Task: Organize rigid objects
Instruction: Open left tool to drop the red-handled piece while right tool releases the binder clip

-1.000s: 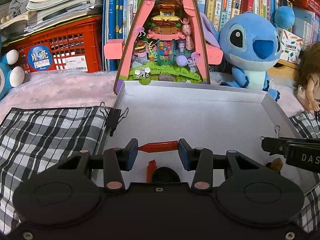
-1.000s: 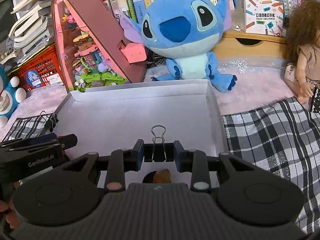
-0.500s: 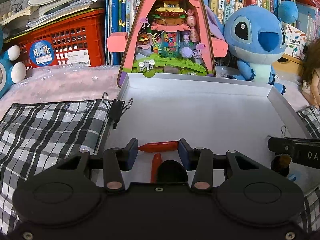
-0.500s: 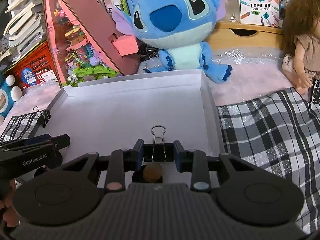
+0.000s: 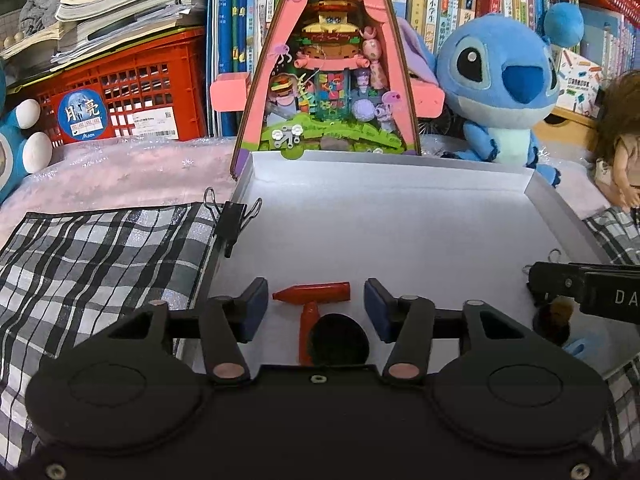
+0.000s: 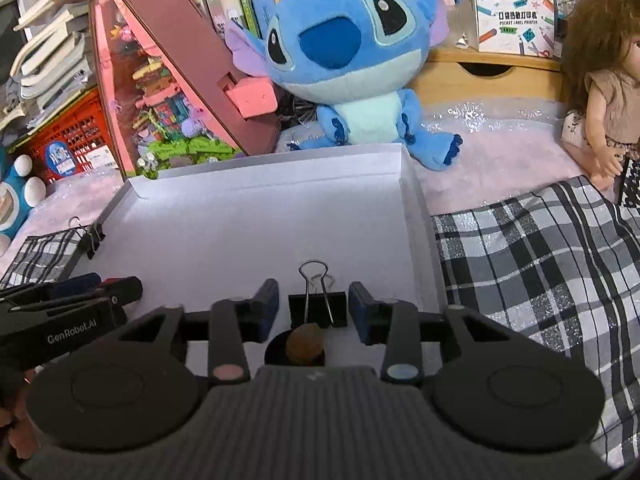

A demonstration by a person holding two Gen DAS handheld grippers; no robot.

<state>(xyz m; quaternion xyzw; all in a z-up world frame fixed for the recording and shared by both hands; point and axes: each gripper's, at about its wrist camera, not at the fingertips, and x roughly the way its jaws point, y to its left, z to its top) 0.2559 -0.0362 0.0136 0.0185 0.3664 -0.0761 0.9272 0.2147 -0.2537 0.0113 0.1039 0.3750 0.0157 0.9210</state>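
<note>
A white shallow box (image 5: pixel 380 216) lies ahead in both views (image 6: pixel 256 216). My left gripper (image 5: pixel 311 304) is open; a red toy hammer (image 5: pixel 314 294) lies on the box floor between its fingers, free of both pads. My right gripper (image 6: pixel 313 306) is open; a black binder clip (image 6: pixel 317 306) sits in the box between its fingers, with gaps on both sides. A brown round object (image 6: pixel 305 344) lies just behind the clip. Each gripper shows at the other view's edge.
Another binder clip (image 5: pixel 232 220) grips the box's left wall. Checked cloths (image 5: pixel 100 264) lie on both sides of the box (image 6: pixel 540 260). A pink triangular toy house (image 5: pixel 328 64), a blue plush (image 6: pixel 352 64), a doll (image 6: pixel 604 92), a red crate (image 5: pixel 132 96) and books stand behind.
Both grippers have opened, letting go of the red hammer and the binder clip, which now rest in the box. Both views pulled back slightly.
</note>
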